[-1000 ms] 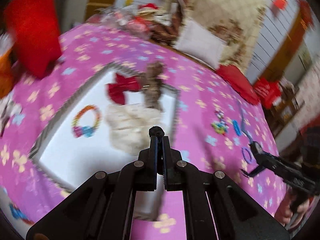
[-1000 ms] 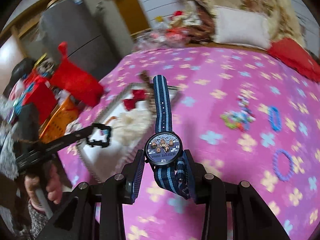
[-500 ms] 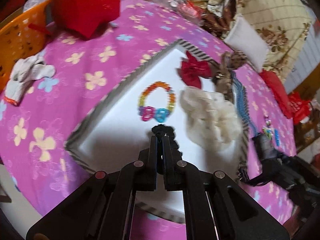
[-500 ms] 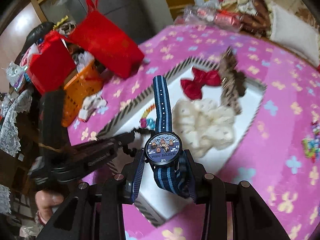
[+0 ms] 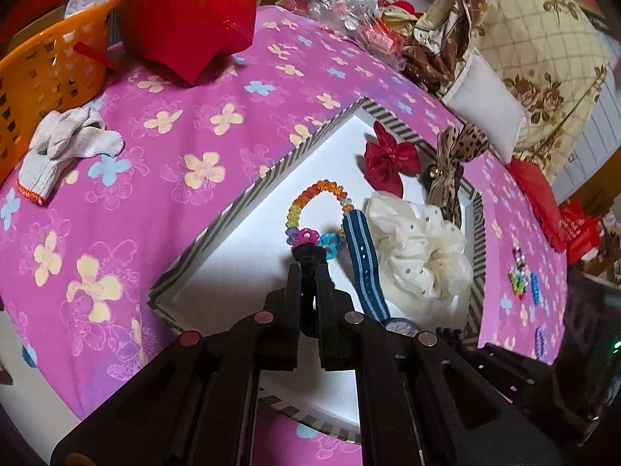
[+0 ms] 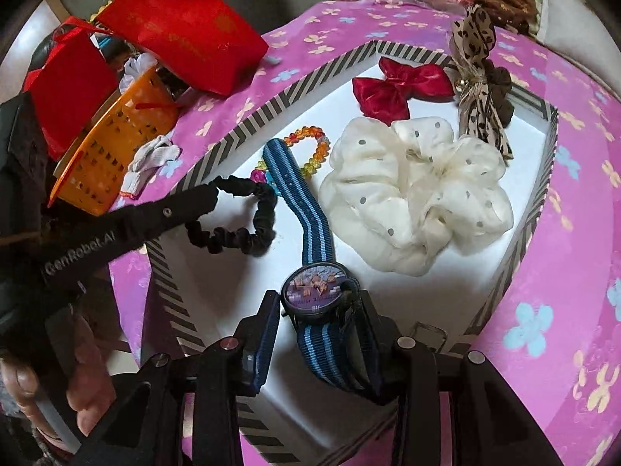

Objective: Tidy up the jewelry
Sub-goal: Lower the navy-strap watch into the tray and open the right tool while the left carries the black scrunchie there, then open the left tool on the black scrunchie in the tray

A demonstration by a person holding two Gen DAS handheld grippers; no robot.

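A white tray with a striped rim lies on the pink flowered cloth. My left gripper is shut on a black hair tie, held low over the tray floor. My right gripper has opened; the blue striped watch lies between its fingers, its strap resting on the tray. In the tray are a rainbow bead bracelet, a cream scrunchie, a red bow and a leopard bow.
An orange basket, a red bag and a white glove are to the left. Loose bracelets lie on the cloth to the right. Pillows and clutter line the far edge.
Both grippers moved down over the tray. The right jaws spread and the watch settled onto the tray floor. The left gripper lowered the black hair tie beside the bead bracelet.
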